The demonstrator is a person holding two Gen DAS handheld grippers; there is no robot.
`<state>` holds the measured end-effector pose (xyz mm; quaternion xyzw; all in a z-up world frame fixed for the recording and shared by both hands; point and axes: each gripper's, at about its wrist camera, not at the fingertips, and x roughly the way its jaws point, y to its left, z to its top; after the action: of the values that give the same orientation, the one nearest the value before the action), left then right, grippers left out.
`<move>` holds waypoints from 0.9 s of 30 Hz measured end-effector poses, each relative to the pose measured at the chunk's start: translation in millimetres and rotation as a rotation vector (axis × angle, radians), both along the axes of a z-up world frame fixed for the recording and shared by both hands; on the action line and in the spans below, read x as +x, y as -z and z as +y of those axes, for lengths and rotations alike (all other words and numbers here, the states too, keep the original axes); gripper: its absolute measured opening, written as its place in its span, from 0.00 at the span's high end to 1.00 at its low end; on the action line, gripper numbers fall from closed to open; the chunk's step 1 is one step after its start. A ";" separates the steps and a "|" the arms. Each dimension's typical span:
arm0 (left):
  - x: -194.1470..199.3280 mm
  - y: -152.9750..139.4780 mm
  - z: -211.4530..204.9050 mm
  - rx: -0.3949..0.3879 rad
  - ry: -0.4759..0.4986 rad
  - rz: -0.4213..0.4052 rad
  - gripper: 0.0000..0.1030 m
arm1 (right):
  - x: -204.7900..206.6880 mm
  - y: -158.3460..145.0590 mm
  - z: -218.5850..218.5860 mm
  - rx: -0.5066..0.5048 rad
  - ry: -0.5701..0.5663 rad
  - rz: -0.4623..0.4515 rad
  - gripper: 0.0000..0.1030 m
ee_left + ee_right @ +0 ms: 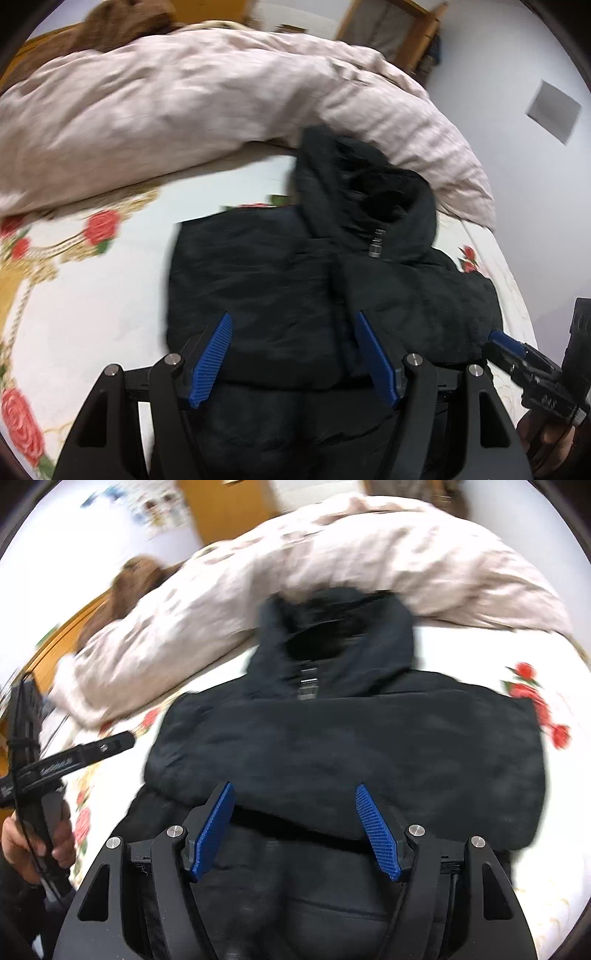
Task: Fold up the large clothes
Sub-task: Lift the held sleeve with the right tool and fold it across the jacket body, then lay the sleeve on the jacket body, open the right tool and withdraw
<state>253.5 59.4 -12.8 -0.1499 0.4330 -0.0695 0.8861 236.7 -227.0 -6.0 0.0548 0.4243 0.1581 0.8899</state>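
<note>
A black hooded jacket (295, 280) lies folded on the bed (92, 295), on a white sheet with red roses, its hood at the far end against a rumpled pink quilt (184, 110). The left tool (293, 354) hovers over the jacket's near edge, its blue pads spread with nothing pinched. The right tool (295, 830) hangs beside it to the right, spread wide and empty, over the same near edge

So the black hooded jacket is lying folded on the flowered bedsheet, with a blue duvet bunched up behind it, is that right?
Not quite: the duvet is pale pink, not blue, as the left wrist view shows. The black hooded jacket does lie folded on the flowered bedsheet, duvet bunched behind it.
</note>
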 end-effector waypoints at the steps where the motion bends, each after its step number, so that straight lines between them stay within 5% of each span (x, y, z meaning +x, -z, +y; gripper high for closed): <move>1: 5.9 0.4 -11.6 0.002 0.023 0.000 0.31 | 2.3 1.8 -14.6 -0.006 0.051 -0.001 0.33; 4: 18.5 0.0 -48.1 -0.005 0.101 -0.025 0.31 | 11.4 11.2 -63.6 -0.006 0.204 0.024 0.34; 7: 29.1 6.5 -77.3 0.018 0.159 -0.053 0.31 | 22.4 21.9 -97.2 -0.026 0.307 0.028 0.52; 12: 52.8 57.2 -91.4 0.171 0.138 0.045 0.31 | 49.6 57.7 -94.4 -0.046 0.285 0.082 0.55; 16: 52.9 78.7 -81.3 0.134 0.126 0.043 0.29 | 59.5 89.4 -79.5 -0.088 0.247 0.087 0.56; 22: 55.1 62.5 -78.6 0.120 0.111 0.083 0.33 | 61.2 66.7 -87.3 -0.070 0.254 0.095 0.56; 27: 60.5 30.0 -68.5 0.120 0.083 -0.008 0.34 | 70.9 24.0 -113.0 -0.058 0.292 -0.019 0.56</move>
<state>314.0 -9.1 -42.7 -0.0779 0.4386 -0.0808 0.8917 307.6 -340.1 -30.0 0.0887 0.4076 0.0152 0.9087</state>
